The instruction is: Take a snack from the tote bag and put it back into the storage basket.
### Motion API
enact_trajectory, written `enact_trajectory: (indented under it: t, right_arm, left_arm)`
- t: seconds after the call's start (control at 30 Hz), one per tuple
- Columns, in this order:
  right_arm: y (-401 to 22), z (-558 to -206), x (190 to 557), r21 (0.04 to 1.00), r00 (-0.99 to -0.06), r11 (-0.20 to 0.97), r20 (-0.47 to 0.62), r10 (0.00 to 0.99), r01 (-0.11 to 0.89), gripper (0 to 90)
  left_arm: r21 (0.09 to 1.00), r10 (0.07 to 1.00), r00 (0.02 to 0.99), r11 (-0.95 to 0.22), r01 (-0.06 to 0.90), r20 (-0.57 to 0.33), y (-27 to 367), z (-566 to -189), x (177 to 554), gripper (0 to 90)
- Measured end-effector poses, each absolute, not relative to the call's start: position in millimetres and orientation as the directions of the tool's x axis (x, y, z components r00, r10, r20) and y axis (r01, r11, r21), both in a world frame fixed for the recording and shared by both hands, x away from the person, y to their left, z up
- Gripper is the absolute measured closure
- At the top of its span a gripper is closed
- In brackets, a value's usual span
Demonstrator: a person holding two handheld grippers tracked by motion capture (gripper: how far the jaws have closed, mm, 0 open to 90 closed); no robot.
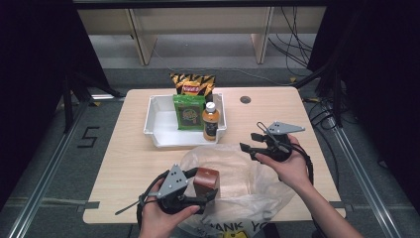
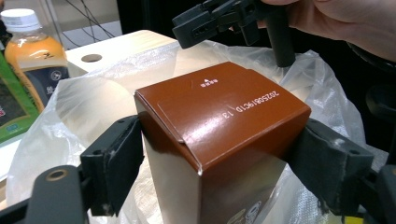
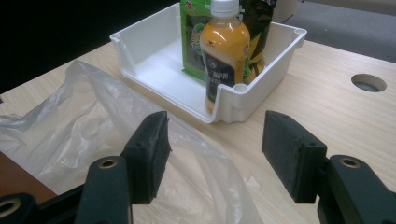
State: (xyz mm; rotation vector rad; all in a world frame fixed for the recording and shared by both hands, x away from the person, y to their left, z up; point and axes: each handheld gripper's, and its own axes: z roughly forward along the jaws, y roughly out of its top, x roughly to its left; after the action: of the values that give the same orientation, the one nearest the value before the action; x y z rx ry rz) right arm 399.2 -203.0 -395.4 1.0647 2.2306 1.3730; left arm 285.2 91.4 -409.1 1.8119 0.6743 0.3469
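Note:
A brown carton (image 1: pixel 206 182) (image 2: pixel 219 135) stands upright over the clear plastic bag (image 1: pixel 233 178) (image 2: pixel 84 112) (image 3: pixel 93 126) at the table's front. My left gripper (image 1: pixel 205 186) (image 2: pixel 217 161) is shut on the carton, one pad pressed against each side. My right gripper (image 1: pixel 251 144) (image 3: pixel 215 156) hovers open over the bag's right edge, nothing between its pads. It appears at the top of the left gripper view (image 2: pixel 224 21). A corner of the carton (image 3: pixel 18 182) shows at the lower left of the right gripper view.
A white tray (image 1: pixel 156 124) (image 3: pixel 149 60) at the table's middle back holds a green snack pack (image 1: pixel 188 113) (image 3: pixel 192 37), an orange drink bottle (image 1: pixel 210 121) (image 2: pixel 35 60) (image 3: pixel 224 51) and a black and yellow chip bag (image 1: pixel 193 84). A round cable hole (image 1: pixel 245 99) (image 3: pixel 369 82) lies right of the tray.

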Motion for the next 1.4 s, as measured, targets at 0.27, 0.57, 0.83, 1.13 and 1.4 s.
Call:
enact_trajectory:
  t: [0.27,0.57,0.83,1.13,1.4]
  right_arm:
    - [-202,-397,399,0.867,-0.666,0.26,0.105,0.738,0.425,41.7]
    - [-202,-397,399,0.854,-0.673,0.274,0.113,0.731,0.441,41.8]
    - [-202,-397,399,0.856,-0.677,0.276,0.111,0.728,0.438,41.7]
    - [-202,-397,400,0.856,-0.685,0.291,0.096,0.722,0.426,41.5]
    - [-200,-399,399,0.856,-0.672,0.273,0.111,0.732,0.439,40.9]
  left_arm:
    - [0.94,0.57,0.819,-0.241,0.243,-0.066,98,-402,295,19.4]
    - [0.929,0.526,0.85,-0.3,0.218,-0.029,102,-403,304,19.4]
    - [0.931,0.537,0.842,-0.276,0.239,-0.057,104,-410,307,18.9]
    - [0.936,0.634,0.77,-0.22,0.275,-0.078,100,-414,299,9.6]
    - [0.936,0.677,0.731,-0.198,0.29,-0.083,93,-418,293,6.8]
